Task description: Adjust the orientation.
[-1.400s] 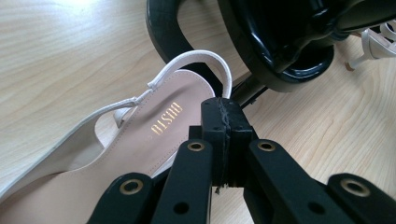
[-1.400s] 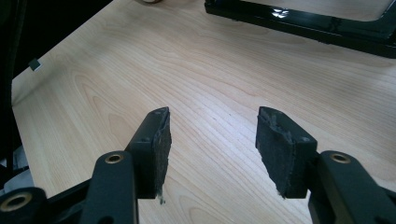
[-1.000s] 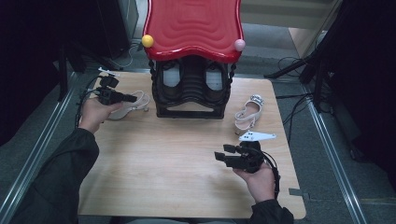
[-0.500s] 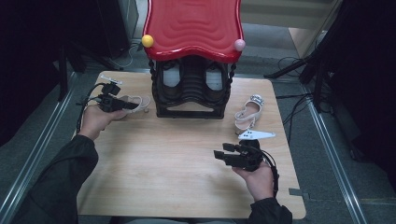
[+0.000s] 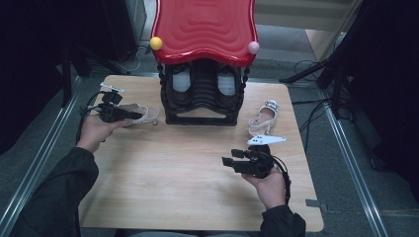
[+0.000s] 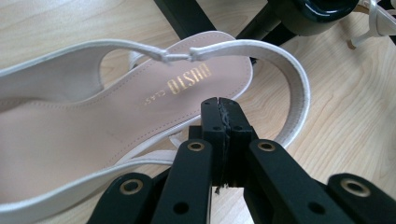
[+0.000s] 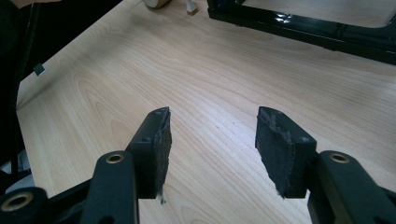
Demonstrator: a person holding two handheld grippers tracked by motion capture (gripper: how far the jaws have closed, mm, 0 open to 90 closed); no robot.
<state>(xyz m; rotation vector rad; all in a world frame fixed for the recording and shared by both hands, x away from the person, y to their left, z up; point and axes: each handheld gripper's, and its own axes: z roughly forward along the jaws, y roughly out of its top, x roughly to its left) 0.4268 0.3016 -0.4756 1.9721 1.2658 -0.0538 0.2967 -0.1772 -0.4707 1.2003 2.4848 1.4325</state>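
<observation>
- Two grippers are over a wooden table (image 5: pixel 163 187), one in each of the person's hands.
- At the left side of the table, the left gripper (image 5: pixel 129 115) sits at a pale sandal (image 5: pixel 143 114).
- Its jaws are pressed tight together. In the left gripper view the left gripper (image 6: pixel 219 105) has its tips just over the side strap of the pale sandal (image 6: pixel 93 116), and I cannot tell if a strap is pinched between them.
- That sandal lies flat on the table, just left of the black shoe rack (image 5: pixel 201 106), with its heel end nearest the jaws.
- On top of the rack is a wavy red lid (image 5: pixel 205 27), with a yellow ball (image 5: pixel 156 43) at its left corner and a pink ball (image 5: pixel 253 47) at its right corner.
- Near the right front of the table, the right gripper (image 5: pixel 226 161) points left, low over bare wood.
- In the right gripper view the right gripper (image 7: pixel 212 135) has its jaws wide apart, with nothing between them.
- One more sandal (image 5: pixel 262 118) lies at the right of the rack, well apart from the first one.
</observation>
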